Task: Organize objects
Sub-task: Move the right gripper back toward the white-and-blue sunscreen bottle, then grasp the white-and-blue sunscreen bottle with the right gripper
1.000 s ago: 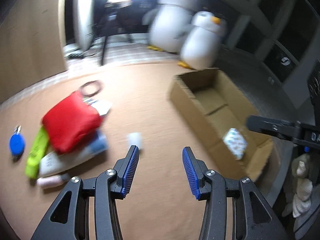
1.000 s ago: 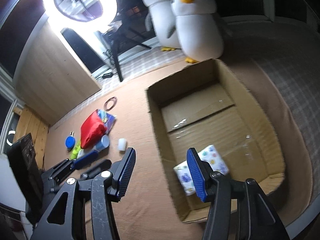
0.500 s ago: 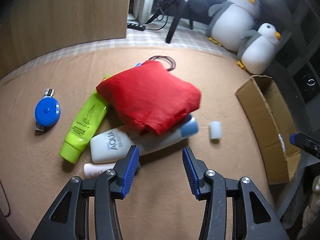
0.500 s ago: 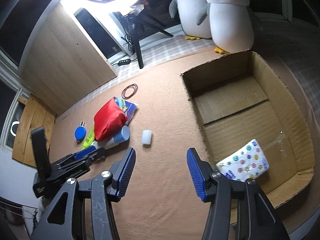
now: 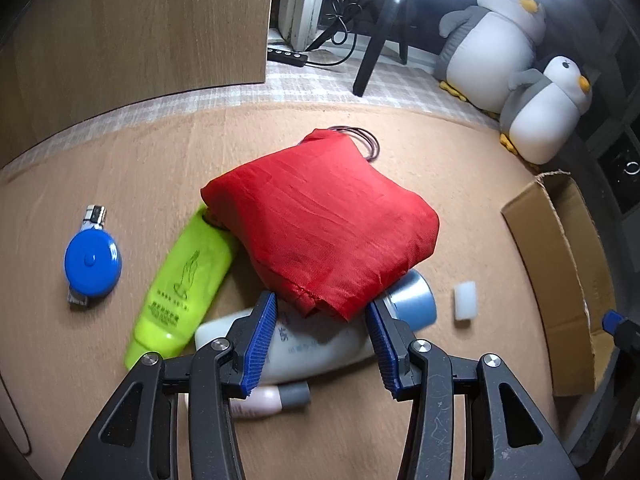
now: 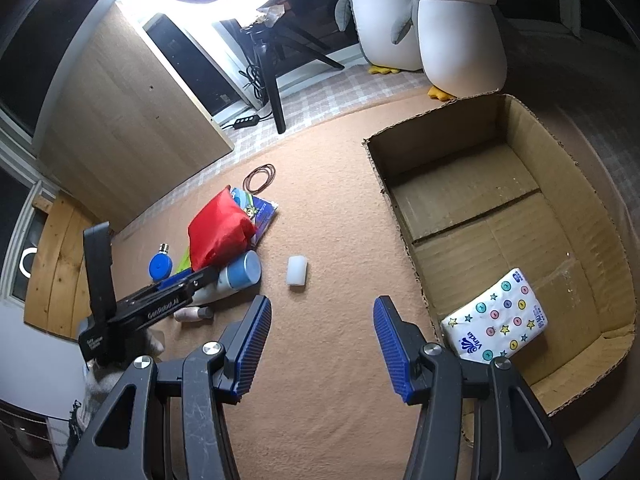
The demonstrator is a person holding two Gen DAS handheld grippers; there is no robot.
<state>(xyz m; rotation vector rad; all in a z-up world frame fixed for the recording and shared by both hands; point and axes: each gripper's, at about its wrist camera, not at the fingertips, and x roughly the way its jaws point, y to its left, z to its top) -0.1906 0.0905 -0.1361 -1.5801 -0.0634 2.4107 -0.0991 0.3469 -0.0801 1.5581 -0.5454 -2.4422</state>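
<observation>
My left gripper point(image 5: 320, 344) is open, its fingers either side of the near edge of a red cloth pouch point(image 5: 320, 228). The pouch lies on a white bottle with a blue cap point(image 5: 316, 344) and a lime-green tube point(image 5: 184, 280). A small pink bottle point(image 5: 272, 398) lies under the gripper. A blue tape measure point(image 5: 93, 266) sits to the left, a small white block point(image 5: 465, 301) to the right. My right gripper point(image 6: 322, 344) is open and empty above the brown mat, left of the cardboard box point(image 6: 600, 216), which holds a tissue pack point(image 6: 496, 320).
Two plush penguins point(image 6: 452, 28) stand behind the box. A ring light tripod point(image 6: 272, 76) and a wooden panel point(image 5: 132, 28) stand at the back. Dark hair ties point(image 6: 261, 178) and a printed packet point(image 6: 256, 208) lie beyond the pouch.
My left gripper moved forward and down over the pile, so the pouch edge now lies between its fingers. My right gripper drew back to the left, away from the box.
</observation>
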